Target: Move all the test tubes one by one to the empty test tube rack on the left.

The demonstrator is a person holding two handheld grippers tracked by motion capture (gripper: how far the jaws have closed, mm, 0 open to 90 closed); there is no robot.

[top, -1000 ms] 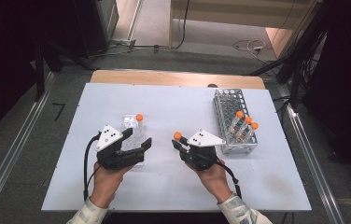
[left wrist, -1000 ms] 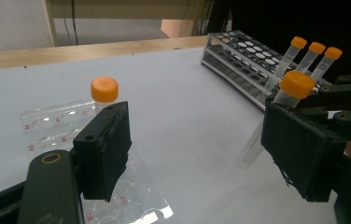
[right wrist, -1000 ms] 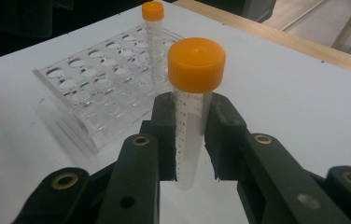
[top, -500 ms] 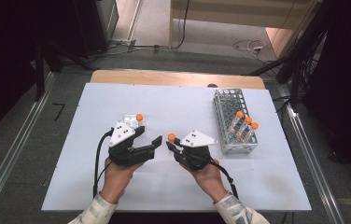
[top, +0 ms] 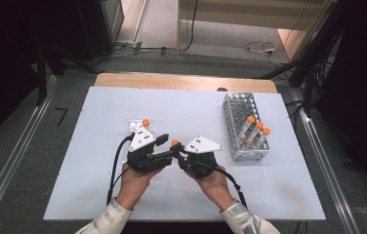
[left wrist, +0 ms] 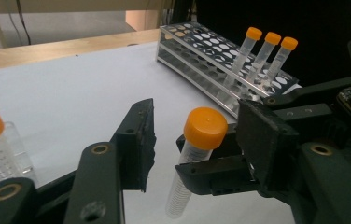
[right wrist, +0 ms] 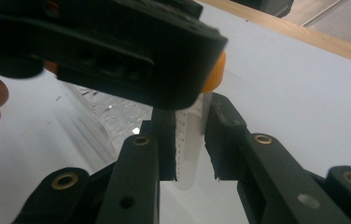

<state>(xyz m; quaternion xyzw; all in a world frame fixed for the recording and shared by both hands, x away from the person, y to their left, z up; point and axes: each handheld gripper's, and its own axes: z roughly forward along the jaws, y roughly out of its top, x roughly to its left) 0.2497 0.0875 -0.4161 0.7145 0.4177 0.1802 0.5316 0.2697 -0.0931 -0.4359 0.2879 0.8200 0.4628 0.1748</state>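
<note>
Two claws are meeting over the middle of the white desk (top: 93,146), and the step in hand reads as uncapping, or possibly a handover, of one clear plastic tube with an orange screw cap (left wrist: 206,128). The right claw (right wrist: 190,140) is clamping this tube by its graduated body, holding it roughly upright with the base just above the desk surface. The left claw (left wrist: 194,140) is standing part-way open around the orange cap; its jaws have just been closing, with the cap between them, but the pads are not yet pressing on it. The next move, as I judge it, is calling for the left claw to finish closing squarely on the cap, then twist while the right claw is keeping the body from turning; an off-centre bite could be tilting the tube or slipping off the cap's edge. A second capped tube (top: 145,123) is standing in a small clear holder (top: 135,126) just behind the left claw, near enough to be knocked by a backward swing. A metal wire rack (top: 235,102), holding three orange-capped tubes (top: 255,129) at its near end, is sitting well to the right, apart from both claws. The desk's near edge is lying close under the person's forearms; open room is lying to the left and toward the far side.
</note>
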